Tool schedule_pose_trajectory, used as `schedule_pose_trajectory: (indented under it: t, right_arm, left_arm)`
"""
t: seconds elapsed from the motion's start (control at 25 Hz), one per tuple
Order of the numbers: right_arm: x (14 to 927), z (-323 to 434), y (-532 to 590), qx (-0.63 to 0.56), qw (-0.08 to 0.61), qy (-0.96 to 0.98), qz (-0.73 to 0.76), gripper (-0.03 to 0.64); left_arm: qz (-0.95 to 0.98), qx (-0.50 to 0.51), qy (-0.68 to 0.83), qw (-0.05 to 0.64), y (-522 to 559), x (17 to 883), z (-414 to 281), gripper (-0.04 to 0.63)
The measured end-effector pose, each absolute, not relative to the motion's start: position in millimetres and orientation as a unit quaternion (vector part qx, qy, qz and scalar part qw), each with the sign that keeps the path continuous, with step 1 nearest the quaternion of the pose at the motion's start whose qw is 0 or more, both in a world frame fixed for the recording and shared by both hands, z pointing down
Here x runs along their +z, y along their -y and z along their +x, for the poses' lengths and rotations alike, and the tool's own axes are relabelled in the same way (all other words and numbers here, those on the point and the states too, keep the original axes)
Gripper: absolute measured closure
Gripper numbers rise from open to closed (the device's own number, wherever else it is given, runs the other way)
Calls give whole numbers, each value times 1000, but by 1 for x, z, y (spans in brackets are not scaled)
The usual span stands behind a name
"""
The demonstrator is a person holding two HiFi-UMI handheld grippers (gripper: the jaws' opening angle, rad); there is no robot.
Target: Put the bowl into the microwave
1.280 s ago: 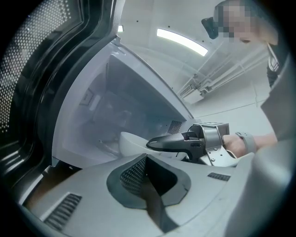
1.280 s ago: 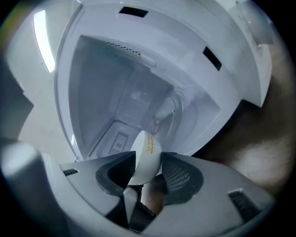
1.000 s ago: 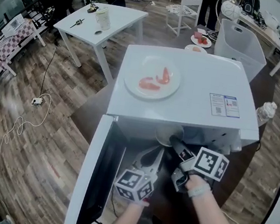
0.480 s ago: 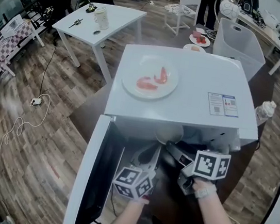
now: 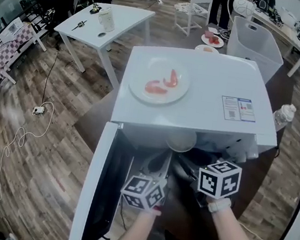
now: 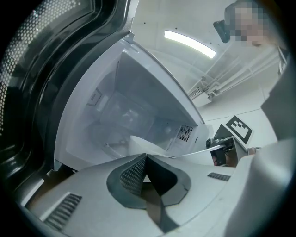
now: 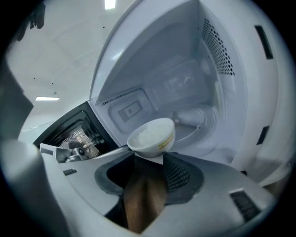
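A white bowl (image 5: 181,141) of rice (image 7: 151,137) hangs at the mouth of the white microwave (image 5: 197,104), just under its top's front edge. My right gripper (image 5: 182,156) reaches it from the front. In the right gripper view the bowl's foot sits between the fingertips of that gripper (image 7: 145,159). Its jaws have just been closing, with the bowl between them. My left gripper (image 5: 163,162) sits beside it on the left, its pads meeting at the tip (image 6: 146,159) with nothing in them. The glass turntable (image 7: 203,125) lies behind the bowl.
The microwave door (image 5: 101,187) hangs open to the left. A plate (image 5: 160,81) with red food rests on the microwave top. A water bottle (image 5: 283,116) stands to the right, a white bin (image 5: 256,46) behind. A white table (image 5: 106,18) and floor cables (image 5: 31,127) are at left.
The right gripper has rolled about its own line, so its marker cube shows a different face. The bowl stays at the microwave's mouth. The left gripper has barely moved.
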State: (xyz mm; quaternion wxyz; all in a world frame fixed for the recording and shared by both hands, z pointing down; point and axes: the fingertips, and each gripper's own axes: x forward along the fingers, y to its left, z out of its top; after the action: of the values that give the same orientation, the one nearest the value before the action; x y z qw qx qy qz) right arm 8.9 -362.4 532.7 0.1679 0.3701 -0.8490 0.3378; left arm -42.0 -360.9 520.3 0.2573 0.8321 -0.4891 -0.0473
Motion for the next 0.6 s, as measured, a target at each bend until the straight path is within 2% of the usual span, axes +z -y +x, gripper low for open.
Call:
schedule_pose_trajectory:
  t: [0.2, 0.28, 0.6]
  right_arm:
    - [529, 10, 364, 337, 156, 850, 374, 486]
    - [528, 10, 366, 335, 151, 849, 380, 541]
    - [528, 10, 374, 338, 136, 844, 394, 569]
  left_arm:
    - [833, -46, 486, 261, 363, 519, -40, 595]
    - [834, -47, 483, 262, 365, 519, -38, 595]
    - [832, -42, 487, 262, 374, 520, -42, 595]
